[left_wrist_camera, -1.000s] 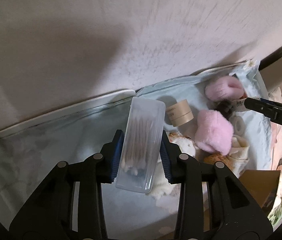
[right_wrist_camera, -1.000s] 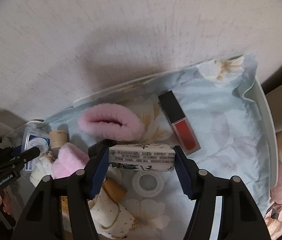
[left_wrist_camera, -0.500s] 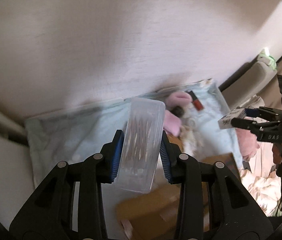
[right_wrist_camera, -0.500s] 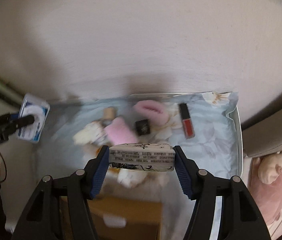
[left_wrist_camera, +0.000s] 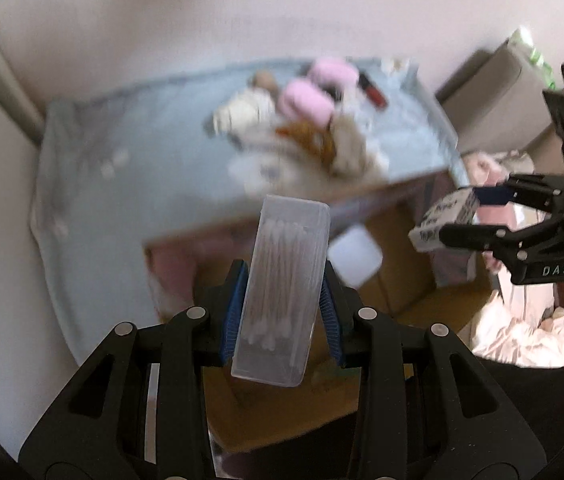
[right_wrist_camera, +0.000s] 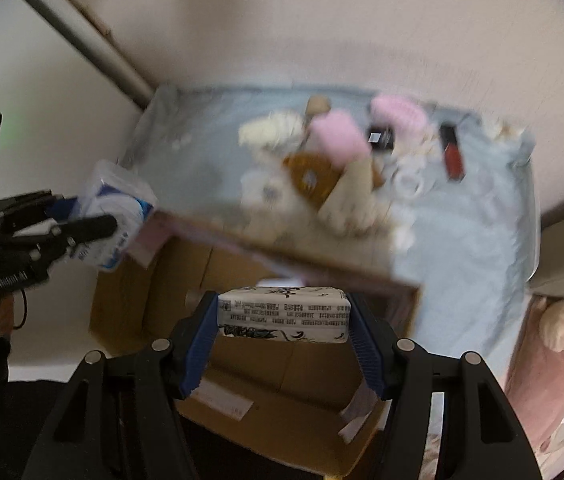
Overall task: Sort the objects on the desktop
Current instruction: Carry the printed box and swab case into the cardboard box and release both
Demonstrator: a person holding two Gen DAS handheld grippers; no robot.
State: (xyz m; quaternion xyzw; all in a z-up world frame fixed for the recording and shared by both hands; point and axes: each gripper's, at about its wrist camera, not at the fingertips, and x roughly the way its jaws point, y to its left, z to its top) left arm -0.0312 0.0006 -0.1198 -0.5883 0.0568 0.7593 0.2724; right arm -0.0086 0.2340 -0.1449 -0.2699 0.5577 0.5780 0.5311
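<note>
"DAS" on right gripper point(left_wrist_camera: 477, 216) body; other print too blurred.

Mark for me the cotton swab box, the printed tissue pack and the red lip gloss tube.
cotton swab box point(left_wrist_camera: 282, 292), left wrist view, middle of the clear lid.
printed tissue pack point(right_wrist_camera: 283, 312), right wrist view, front face with print.
red lip gloss tube point(right_wrist_camera: 453, 156), right wrist view, red lower half.

Cotton swab box point(left_wrist_camera: 282, 292) sitting between left gripper point(left_wrist_camera: 282, 312) fingers, hanging above cardboard box point(left_wrist_camera: 409, 280). Tissue pack point(right_wrist_camera: 283, 314) sitting between right gripper point(right_wrist_camera: 283, 334) fingers, also above cardboard box, which is lying before desk point(right_wrist_camera: 461, 220) front edge. Lipstick point(right_wrist_camera: 453, 154) lying near desk's far right corner, 2 scrunchies point(right_wrist_camera: 399, 114) to its left.
</note>
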